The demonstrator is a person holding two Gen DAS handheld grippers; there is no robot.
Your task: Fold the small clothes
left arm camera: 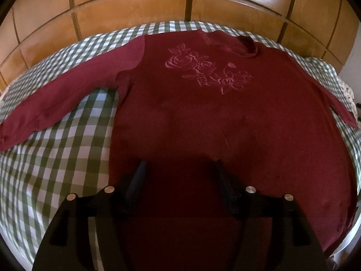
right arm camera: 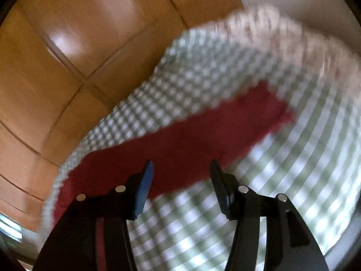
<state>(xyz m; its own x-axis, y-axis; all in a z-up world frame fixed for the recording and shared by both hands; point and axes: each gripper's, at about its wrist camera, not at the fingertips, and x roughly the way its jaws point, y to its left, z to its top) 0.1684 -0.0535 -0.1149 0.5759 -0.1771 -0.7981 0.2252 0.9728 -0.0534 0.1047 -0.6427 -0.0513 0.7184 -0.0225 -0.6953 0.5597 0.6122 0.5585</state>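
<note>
- Nearest us, the left claw [left arm camera: 179, 169] hangs spread over the hem end of the dark red shirt [left arm camera: 203, 113], nothing pinched between its fingers.
- Over on the right, the right claw [right arm camera: 181, 169] is spread too, empty, hovering just above the right sleeve [right arm camera: 191, 135]; this view is blurred.
- The shirt lies flat, front up, on the checked bedcover [left arm camera: 67, 158], both sleeves out.
- Looks like the spreading is done; next comes grabbing a sleeve and folding it inward.
- Beyond, wooden panels [left arm camera: 135, 4]. No containers anywhere.
</note>
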